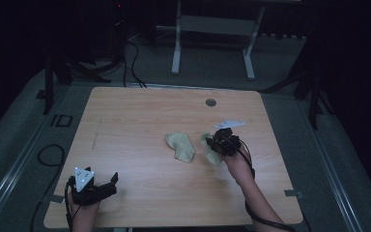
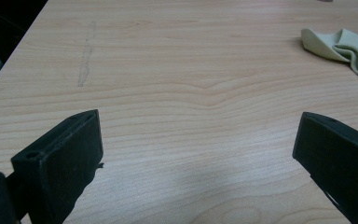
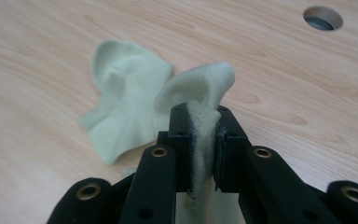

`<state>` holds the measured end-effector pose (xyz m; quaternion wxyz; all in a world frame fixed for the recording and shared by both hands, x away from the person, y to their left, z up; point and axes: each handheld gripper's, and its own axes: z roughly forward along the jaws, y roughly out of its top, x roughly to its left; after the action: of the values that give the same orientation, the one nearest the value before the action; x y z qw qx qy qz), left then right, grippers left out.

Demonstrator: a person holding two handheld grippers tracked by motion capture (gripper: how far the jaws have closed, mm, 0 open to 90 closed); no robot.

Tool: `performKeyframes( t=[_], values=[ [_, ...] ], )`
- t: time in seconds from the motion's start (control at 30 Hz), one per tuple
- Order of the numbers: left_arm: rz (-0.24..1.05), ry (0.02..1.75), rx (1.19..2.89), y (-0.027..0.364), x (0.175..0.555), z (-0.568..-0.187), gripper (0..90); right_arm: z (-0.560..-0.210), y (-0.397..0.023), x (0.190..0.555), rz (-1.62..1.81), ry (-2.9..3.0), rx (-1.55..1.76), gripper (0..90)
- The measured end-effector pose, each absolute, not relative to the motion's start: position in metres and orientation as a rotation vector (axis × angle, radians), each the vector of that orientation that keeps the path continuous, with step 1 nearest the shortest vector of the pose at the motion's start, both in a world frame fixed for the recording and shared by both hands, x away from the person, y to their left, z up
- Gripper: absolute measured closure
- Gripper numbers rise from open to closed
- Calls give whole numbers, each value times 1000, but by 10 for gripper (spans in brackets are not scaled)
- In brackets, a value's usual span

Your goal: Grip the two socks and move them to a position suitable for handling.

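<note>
Pale green knitted fabric is what the right gripper (image 3: pixel 200 140) has hold of: a soft, light green sock (image 3: pixel 200 93) is pinched between its two black jaws, which are pressed together on a fold of the cloth, with the rest bulging above the jaw tips and hanging below them. In the high view this right gripper (image 1: pixel 217 140) sits right of the middle of the light wooden table (image 1: pixel 140 111), well in from the right edge, and the held sock (image 1: pixel 211 153) droops beneath it. A second pale green sock (image 1: pixel 180 146) lies crumpled flat on the wood just beside it, toward the table's middle; in the right gripper view this second sock (image 3: pixel 121 102) is behind and to the left of the jaws, and the two socks may touch, though I cannot tell. A round cable hole (image 1: pixel 210 102) sits near the far edge. The left gripper (image 1: pixel 107 186) rests near the table's near left corner, well apart from both socks; its jaws stand wide apart with only bare wood between them (image 2: pixel 196 154), and the lying sock (image 2: pixel 345 49) shows far off toward the right.
</note>
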<state>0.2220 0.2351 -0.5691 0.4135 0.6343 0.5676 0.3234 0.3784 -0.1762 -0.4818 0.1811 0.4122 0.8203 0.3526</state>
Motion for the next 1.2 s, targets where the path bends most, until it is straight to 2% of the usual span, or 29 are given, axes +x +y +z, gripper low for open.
performKeyframes(
  t=[0.3, 0.47, 0.67, 0.87, 0.97, 1.13, 1.2],
  values=[
    [801, 1424, 1590, 234, 223, -569, 14, -445, -161, 334, 1105, 2366, 984, 799],
    [796, 1422, 1589, 234, 223, -569, 15, -446, -155, 307, 1118, 2413, 888, 799],
    [784, 1355, 1603, 230, 222, -568, 14, -473, -153, 285, 1099, 2461, 823, 796],
    [786, 1327, 1622, 224, 221, -567, 14, -517, -152, 278, 1045, 2530, 848, 795],
    [764, 1321, 1631, 222, 222, -569, 14, -528, -150, 275, 1014, 2554, 828, 790],
    [748, 1313, 1641, 220, 223, -571, 14, -547, -147, 274, 975, 2597, 838, 755],
    [748, 1316, 1638, 220, 223, -571, 14, -553, -146, 274, 951, 2609, 838, 705]
  ],
)
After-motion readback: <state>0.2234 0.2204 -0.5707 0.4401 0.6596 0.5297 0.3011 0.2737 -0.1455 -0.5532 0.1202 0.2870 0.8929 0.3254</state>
